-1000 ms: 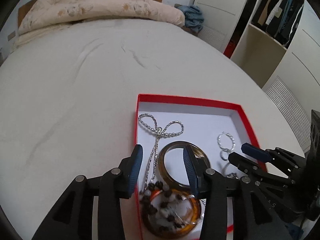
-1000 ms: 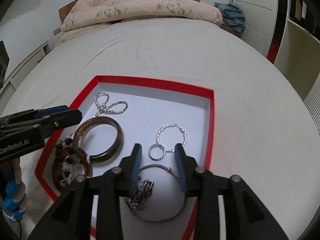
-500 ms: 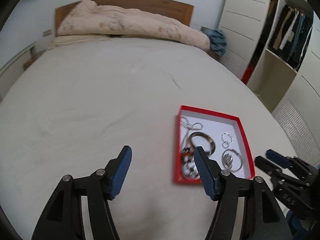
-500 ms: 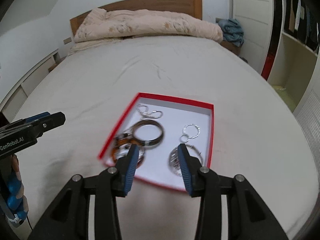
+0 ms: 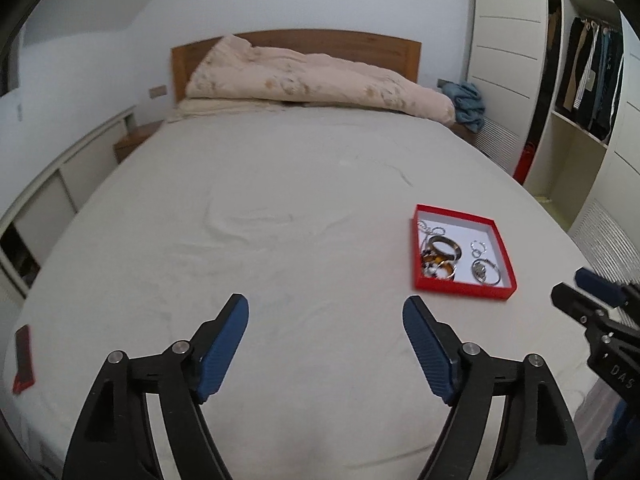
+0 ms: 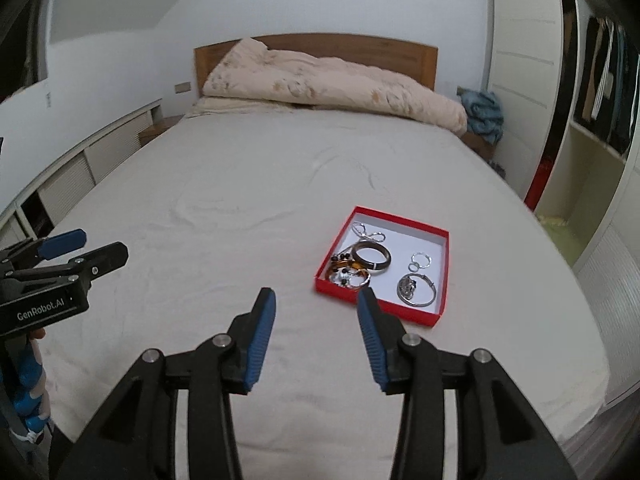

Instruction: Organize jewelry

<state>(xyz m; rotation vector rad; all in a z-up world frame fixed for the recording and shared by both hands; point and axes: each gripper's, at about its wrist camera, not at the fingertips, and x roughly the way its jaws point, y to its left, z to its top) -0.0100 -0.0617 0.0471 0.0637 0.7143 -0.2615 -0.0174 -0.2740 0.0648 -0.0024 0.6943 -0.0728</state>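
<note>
We hold the left tool (image 5: 325,344) and right tool (image 6: 316,332) released and empty above the bed (image 6: 240,184). The jewelry (image 6: 372,266) lies crowded in the red tray (image 6: 442,276) near the bed's right edge; careless re-entry risks snagging tangled chains.

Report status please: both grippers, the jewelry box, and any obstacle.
Left gripper open, empty, above the bed. Right gripper open, empty. Red box on the bed, jewelry inside. Nothing in the way.
</note>
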